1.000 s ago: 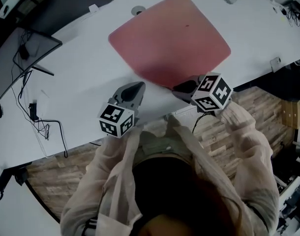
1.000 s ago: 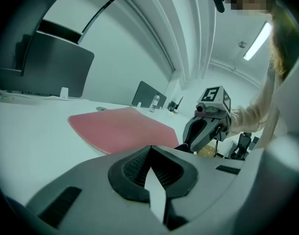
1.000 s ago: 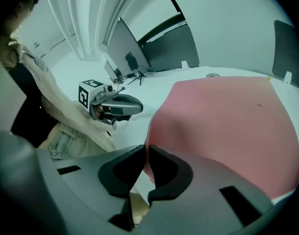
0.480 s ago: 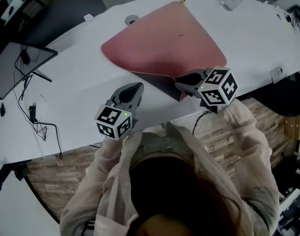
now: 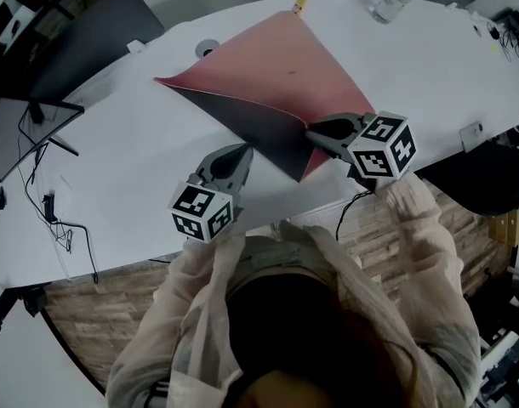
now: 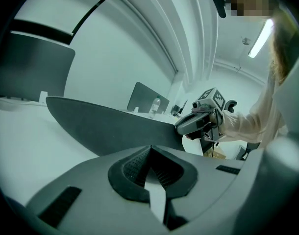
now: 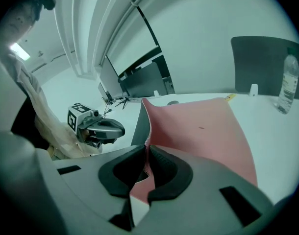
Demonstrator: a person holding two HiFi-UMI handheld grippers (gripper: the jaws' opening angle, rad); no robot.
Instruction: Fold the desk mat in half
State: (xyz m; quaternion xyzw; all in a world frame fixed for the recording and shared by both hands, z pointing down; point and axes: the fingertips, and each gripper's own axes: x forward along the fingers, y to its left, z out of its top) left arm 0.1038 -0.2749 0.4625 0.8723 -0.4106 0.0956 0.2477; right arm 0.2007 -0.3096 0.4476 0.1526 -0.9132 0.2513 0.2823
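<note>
fold barely begun: my right fingers (image 7: 169,175) pinch the near edge of the pink desk mat (image 5: 285,66), raised off the bench (image 5: 115,160), dark underside showing, far part flat; my left fingers (image 6: 130,170) hover closed, empty.

Pink desk mat (image 5: 285,62) with dark grey underside, near edge lifted off white table, far corner down
</note>
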